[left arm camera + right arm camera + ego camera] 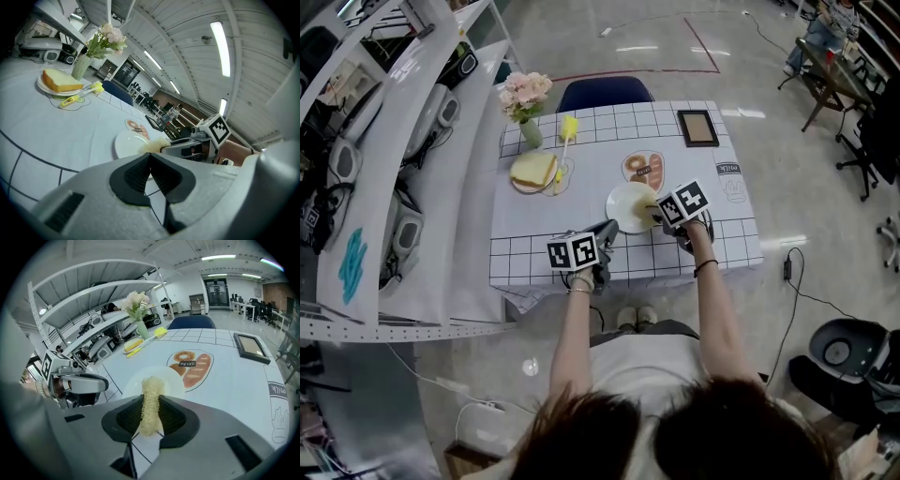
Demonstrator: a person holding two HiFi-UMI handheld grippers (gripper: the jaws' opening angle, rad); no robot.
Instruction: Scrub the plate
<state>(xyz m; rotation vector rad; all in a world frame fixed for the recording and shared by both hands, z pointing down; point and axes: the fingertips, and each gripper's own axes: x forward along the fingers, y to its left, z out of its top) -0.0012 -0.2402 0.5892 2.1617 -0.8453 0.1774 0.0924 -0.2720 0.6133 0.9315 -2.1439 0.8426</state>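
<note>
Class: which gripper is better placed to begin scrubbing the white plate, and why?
Right. The right gripper is shut on the yellow scrubber, held at the plate; the left gripper is shut, empty, short of it.

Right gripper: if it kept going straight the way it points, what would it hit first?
Probably the white plate just ahead: the yellow scrubber clamped in the right gripper points at it. Depth is hard to judge.

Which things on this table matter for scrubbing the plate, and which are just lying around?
Job: white plate, scrub pad, right gripper holding it.
Lying about: flower vase, bread plate, yellow brush, picture frame.
</note>
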